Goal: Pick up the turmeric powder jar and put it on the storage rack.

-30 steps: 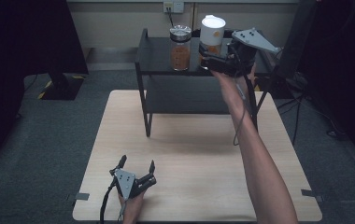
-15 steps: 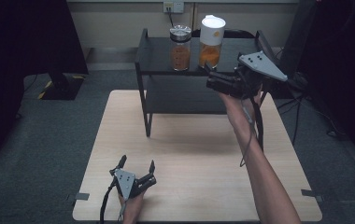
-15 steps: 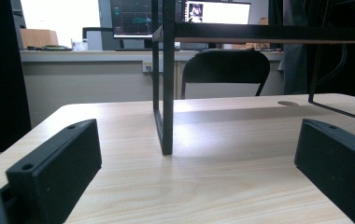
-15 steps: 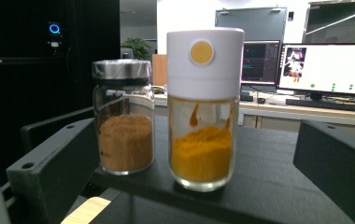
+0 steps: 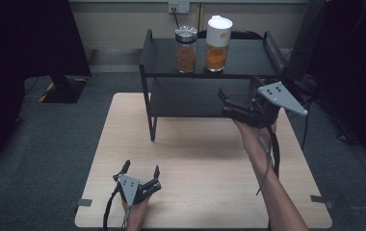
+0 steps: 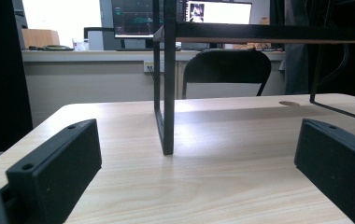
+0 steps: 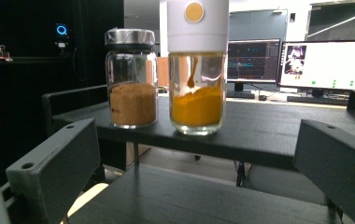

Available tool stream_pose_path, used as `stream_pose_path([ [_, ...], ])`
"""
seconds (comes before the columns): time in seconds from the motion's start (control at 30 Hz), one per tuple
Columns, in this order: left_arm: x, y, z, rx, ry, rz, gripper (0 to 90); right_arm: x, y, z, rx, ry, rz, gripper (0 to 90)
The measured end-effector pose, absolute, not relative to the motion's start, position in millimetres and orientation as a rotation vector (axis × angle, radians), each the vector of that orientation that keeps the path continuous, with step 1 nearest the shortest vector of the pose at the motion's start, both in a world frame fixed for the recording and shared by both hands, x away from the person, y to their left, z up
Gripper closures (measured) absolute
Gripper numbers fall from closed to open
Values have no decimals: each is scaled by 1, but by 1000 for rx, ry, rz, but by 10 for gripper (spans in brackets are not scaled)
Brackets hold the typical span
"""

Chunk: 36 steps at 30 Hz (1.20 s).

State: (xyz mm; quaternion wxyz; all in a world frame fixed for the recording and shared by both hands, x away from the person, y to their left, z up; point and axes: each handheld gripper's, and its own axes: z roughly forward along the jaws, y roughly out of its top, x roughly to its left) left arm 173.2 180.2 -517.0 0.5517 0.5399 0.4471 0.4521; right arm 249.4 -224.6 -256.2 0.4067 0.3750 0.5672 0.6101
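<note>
Right gripper (image 5: 225,101) jaws wide open, empty, near white-lidded jar (image 5: 218,43) on shelf (image 5: 248,60), left gripper (image 5: 140,174) open on table (image 5: 200,154)

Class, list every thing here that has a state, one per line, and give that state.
Silver-lidded jar: lid on, upright on the top shelf, partly full of brown powder.
White-capped jar: capped, upright beside it, partly full of orange powder.
Right gripper: jaws open, empty, raised before the shelf rack.
Left gripper: jaws open, empty, low at the table.
</note>
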Motion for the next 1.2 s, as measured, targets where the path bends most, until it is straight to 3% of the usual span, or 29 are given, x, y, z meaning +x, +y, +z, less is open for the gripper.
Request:
stream_pose_path([
  [1.2,173,180,-517,1276,1057,1069,1,190,-234,-385,974,1463,1523,0],
])
